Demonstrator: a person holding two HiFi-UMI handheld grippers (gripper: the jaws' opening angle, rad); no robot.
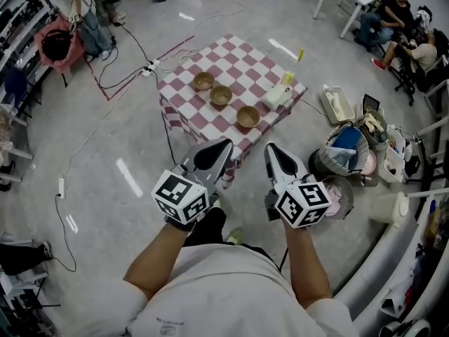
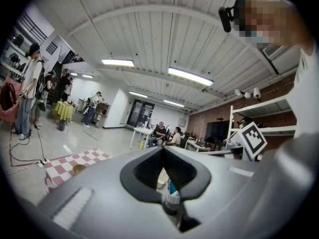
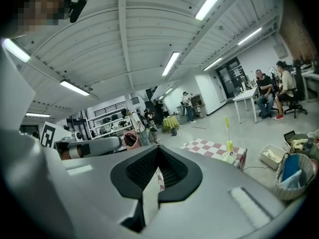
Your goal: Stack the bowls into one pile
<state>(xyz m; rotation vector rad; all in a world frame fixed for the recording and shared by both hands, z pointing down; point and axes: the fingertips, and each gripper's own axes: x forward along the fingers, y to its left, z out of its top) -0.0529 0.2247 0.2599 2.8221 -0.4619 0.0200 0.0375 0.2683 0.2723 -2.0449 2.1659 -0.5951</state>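
Where the bowls stand: three brown bowls, namely far bowl (image 1: 203,81), middle bowl (image 1: 221,95) and near bowl (image 1: 248,116), in a slanting row across the checked table (image 1: 238,55), centre top of the head view. Each is apart from its neighbour and none is nested.
Task standing: judged not begun; no pile exists.
Left gripper (image 1: 226,143): lower centre-left of the head view, held near the person's body and short of the table. Tongs are clenched tip to tip on nothing, as the left gripper view confirms.
Right gripper (image 1: 271,147): lower centre-right, beside the left one and likewise short of the table. Tongs are clenched and empty in the right gripper view.
Reason for the hold: probably a carrying posture, both noses aimed toward the table; the jaws must part before any rim can be taken.
Reason for the row: the spacing likely leaves room to grip each bowl singly.
Pale object (image 1: 279,95): right corner of the table; kind cannot be made out.
Hidden: the near table edge lies behind the left gripper. Gripper bodies fill the lower half of both gripper views, which tilt toward the ceiling. One bowl shows in the left gripper view, none in the right.
Unclear: bowl contents and relative sizes, too small to tell.
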